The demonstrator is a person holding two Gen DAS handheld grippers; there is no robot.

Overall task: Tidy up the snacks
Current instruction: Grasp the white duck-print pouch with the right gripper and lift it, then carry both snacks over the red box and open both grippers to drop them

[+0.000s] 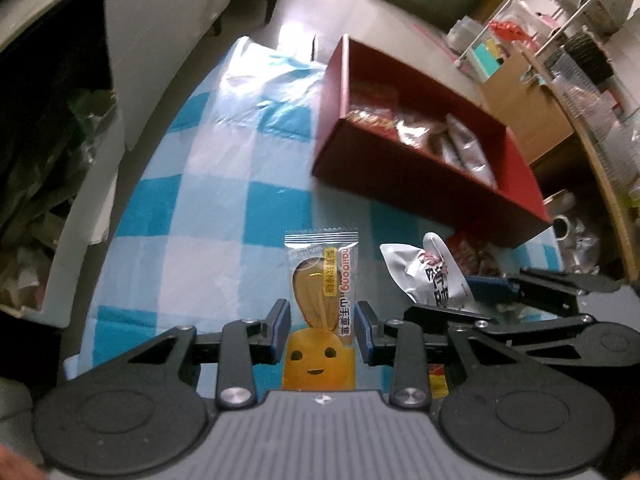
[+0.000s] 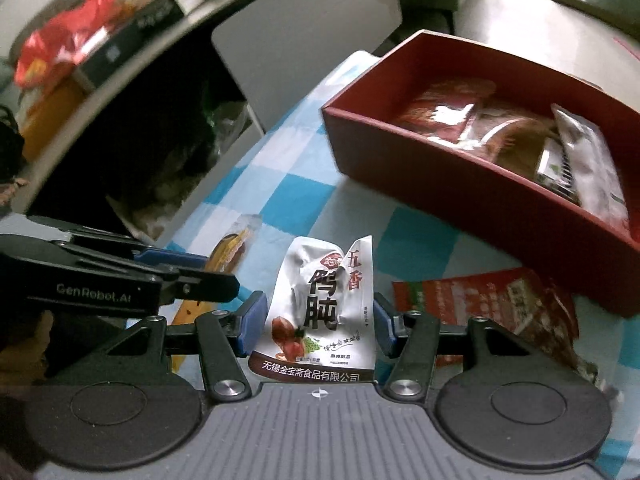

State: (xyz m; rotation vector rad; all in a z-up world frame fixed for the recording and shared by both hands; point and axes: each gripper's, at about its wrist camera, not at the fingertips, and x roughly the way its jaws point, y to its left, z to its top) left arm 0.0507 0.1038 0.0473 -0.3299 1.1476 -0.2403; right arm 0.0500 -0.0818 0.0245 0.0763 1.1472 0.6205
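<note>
blue-and-white checked cloth covers the work surface, with a red box lying on it, several snack packets already inside. the left gripper sits low over the cloth, its blue pads spread to either side of an orange lollipop packet lying flat, small gaps showing on both sides. the right gripper likewise stands open around a crumpled white duck-gizzard pouch, its pads close to the pouch's edges without pinching it. just right of that pouch lies a red snack packet, near the box's front wall.
</note>
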